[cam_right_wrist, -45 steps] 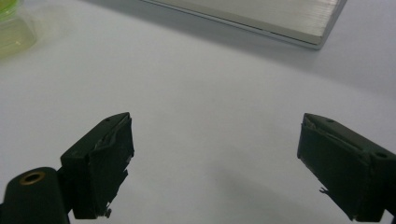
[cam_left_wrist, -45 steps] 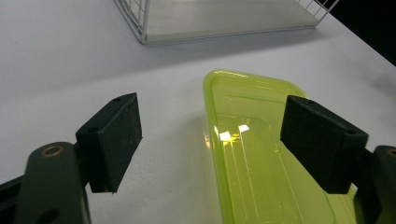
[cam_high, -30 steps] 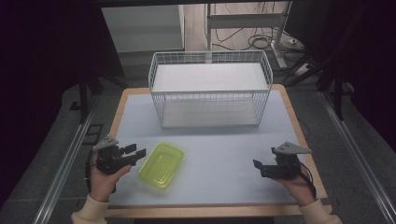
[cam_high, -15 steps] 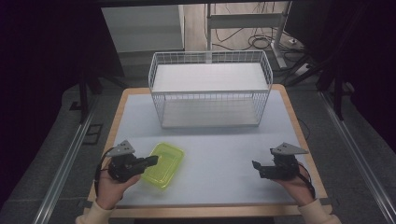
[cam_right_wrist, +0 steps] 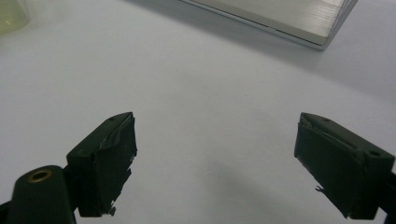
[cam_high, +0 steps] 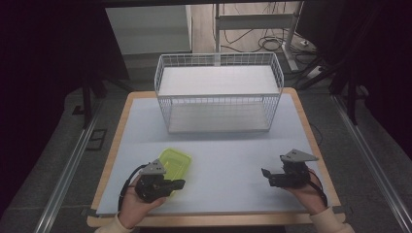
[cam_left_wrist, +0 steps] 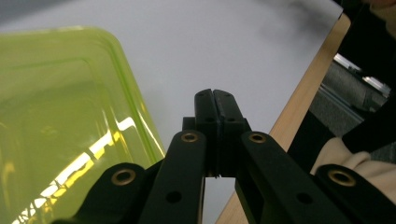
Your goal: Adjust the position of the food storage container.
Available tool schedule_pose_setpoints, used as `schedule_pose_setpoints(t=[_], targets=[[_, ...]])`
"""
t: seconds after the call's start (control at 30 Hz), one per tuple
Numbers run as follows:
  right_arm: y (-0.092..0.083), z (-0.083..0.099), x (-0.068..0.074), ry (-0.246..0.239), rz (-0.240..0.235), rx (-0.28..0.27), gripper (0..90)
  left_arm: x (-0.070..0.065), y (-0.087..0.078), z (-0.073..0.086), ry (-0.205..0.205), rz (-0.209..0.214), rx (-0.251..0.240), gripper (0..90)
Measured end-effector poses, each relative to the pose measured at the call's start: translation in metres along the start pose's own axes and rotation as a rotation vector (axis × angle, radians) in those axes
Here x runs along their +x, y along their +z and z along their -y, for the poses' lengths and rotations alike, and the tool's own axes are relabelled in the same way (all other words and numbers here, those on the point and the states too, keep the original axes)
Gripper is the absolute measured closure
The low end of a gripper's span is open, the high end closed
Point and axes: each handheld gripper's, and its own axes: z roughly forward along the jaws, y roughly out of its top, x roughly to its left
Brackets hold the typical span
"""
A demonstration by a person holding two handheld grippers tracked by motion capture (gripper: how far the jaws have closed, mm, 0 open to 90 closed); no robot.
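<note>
The yellow-green container [cam_high: 175, 162] lies near the table's [cam_high: 233, 145] front left, the left gripper [cam_high: 179, 184] just beside it with jaws pressed together on nothing (having just closed), the right gripper [cam_high: 266, 173] gaping wide well apart, the wire basket [cam_high: 218, 92] behind.

— How's my left gripper [cam_high: 176, 185] sitting?

— Low at the near left of the table, held in my left hand [cam_high: 136, 206], jaws pointing to the right across the surface. In the left gripper view the two black jaws are pressed flat together with nothing between them; they have just been closing.

— And the right gripper [cam_high: 266, 174]?

— I have it in my right hand [cam_high: 307, 191] at the near right, jaws aimed left, toward the other one. In the right gripper view the jaws stand wide apart, holding nothing, pads [cam_right_wrist: 112, 158] worn and ragged at the edges.

— Forearms?

— Both come in from the bottom edge in pale sleeves, well apart from each other.
</note>
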Motion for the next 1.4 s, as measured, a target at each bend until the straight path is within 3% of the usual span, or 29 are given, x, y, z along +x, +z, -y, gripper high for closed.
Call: schedule_pose_setpoints(t=[0.13,0.6,0.77,1.4], targets=[[0.0,0.0,0.001,-0.008,-0.001,-0.001,12.5,-0.004,0.003,0.007,0.005,0.001,0.021,89.8],[0.001,0.001,0.0,-0.017,0.023,-0.004,13.0,-0.007,0.016,0.015,0.026,-0.054,0.107,90.0],[0.002,0.002,0.0,-0.021,0.02,0.004,13.0,-0.008,0.017,0.017,0.03,-0.077,0.117,90.0],[0.003,0.003,-0.003,-0.015,0.011,0.016,13.0,0.0,0.009,0.02,0.027,-0.092,0.14,90.0]])
